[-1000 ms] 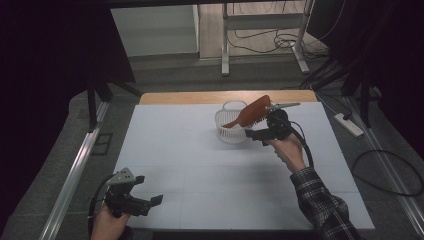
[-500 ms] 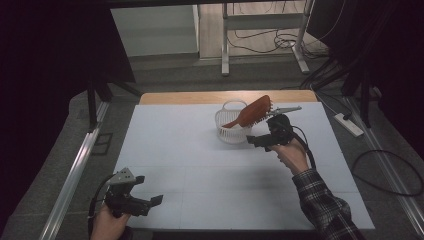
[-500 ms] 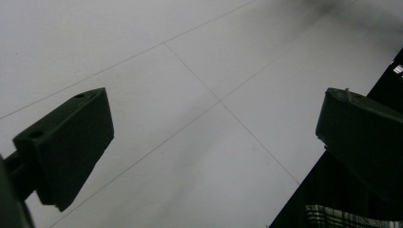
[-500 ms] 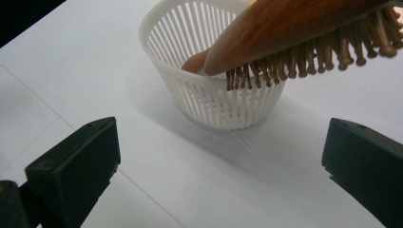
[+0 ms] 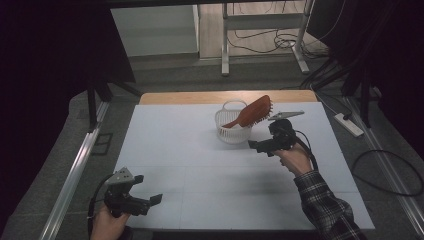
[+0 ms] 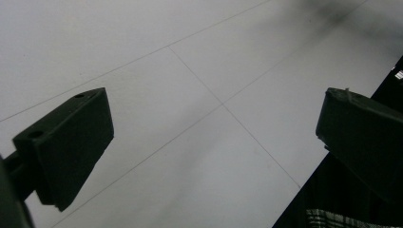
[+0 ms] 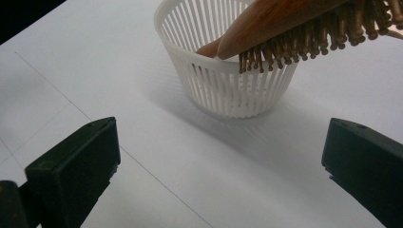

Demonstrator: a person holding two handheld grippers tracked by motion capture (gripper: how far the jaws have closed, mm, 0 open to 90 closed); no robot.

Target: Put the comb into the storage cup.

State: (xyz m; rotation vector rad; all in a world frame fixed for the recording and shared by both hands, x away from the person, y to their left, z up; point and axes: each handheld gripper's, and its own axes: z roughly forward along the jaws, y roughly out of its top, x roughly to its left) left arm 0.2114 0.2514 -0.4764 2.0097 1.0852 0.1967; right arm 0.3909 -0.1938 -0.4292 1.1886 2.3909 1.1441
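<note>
Where the table's near edge meets the person's left hand, the left gripper [image 5: 131, 200] is held low over the white table top [image 5: 175, 150], its jaws spread wide with nothing between them; in the left gripper view the left gripper [image 6: 214, 147] is seen with only bare table surface and its thin seam lines between the black jaws, and a strip of plaid sleeve [image 6: 332, 217] is caught at the lower right corner. Farther in, on the right side of the table, the right gripper [image 5: 261, 145] is gripped by the person's right hand [image 5: 295, 159], its jaws also parted widely and empty. From the right gripper view the right gripper [image 7: 218, 156] is shown aimed at a white slatted basket [image 7: 223, 90], which stands upright on the table, apart from both jaws. A wooden hairbrush [image 7: 304, 23] is propped in that basket, its handle end down inside and its bristled head jutting out over the rim, bristles facing downward. In the high view the basket [image 5: 226, 131] is found near the table's far edge, just beyond the right gripper, with the hairbrush [image 5: 254, 112] leaning up and to the right out of it.
</note>
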